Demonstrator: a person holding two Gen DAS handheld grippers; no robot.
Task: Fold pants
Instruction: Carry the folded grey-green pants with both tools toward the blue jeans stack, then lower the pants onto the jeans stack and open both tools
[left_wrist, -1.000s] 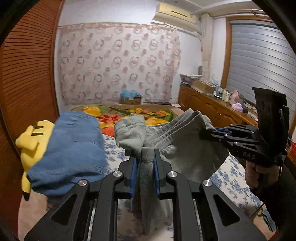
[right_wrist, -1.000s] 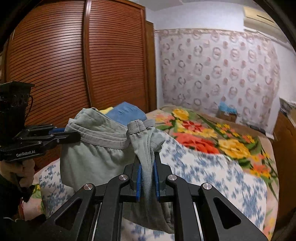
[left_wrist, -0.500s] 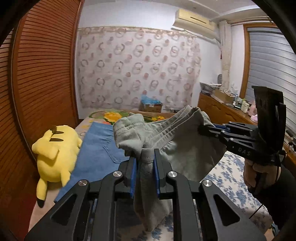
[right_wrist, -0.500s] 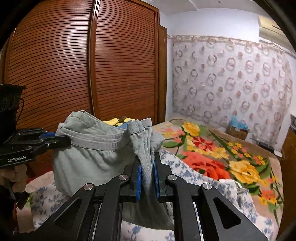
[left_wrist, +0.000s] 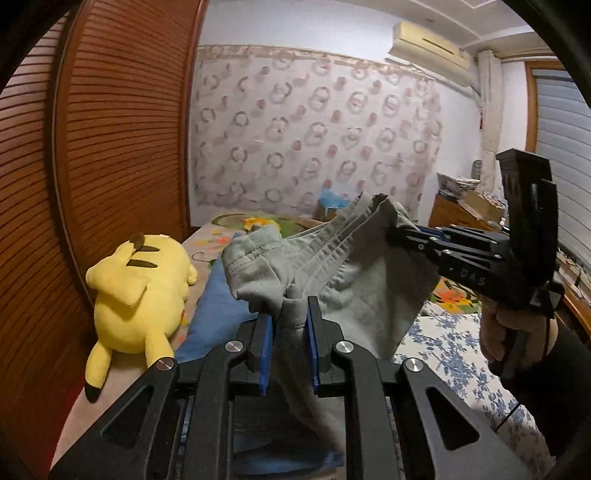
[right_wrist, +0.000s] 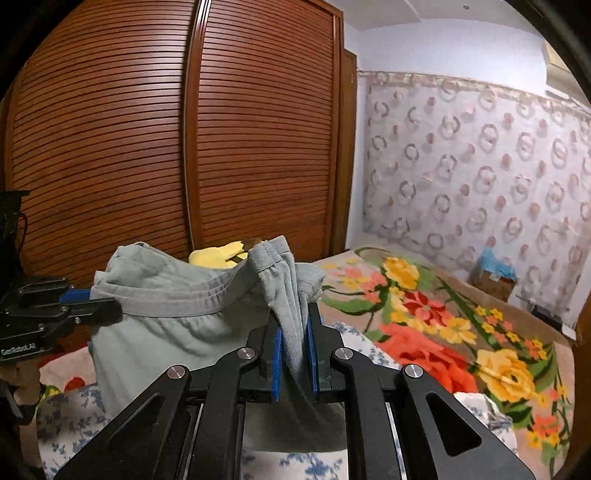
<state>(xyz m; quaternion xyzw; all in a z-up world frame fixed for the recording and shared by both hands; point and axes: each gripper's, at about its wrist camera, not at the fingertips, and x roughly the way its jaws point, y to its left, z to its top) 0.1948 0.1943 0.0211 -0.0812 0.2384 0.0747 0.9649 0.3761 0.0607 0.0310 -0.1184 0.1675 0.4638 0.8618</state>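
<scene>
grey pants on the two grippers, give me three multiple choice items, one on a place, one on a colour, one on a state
1. Where does the yellow plush toy lie?
A. by the wooden wardrobe doors
B. on the dresser
C. under the air conditioner

2. What colour is the garment lying flat on the bed under the grey pants?
A. red
B. blue
C. white

3. How are the grey pants held?
A. lying loose on the bed
B. pinched by the left gripper only
C. pinched by both the left gripper and the right gripper

Key: 1 A, the toy rests beside the wardrobe. 2 B, blue cloth shows below the pants. 3 C, each wrist view shows grey fabric clamped between its blue pads.
</scene>
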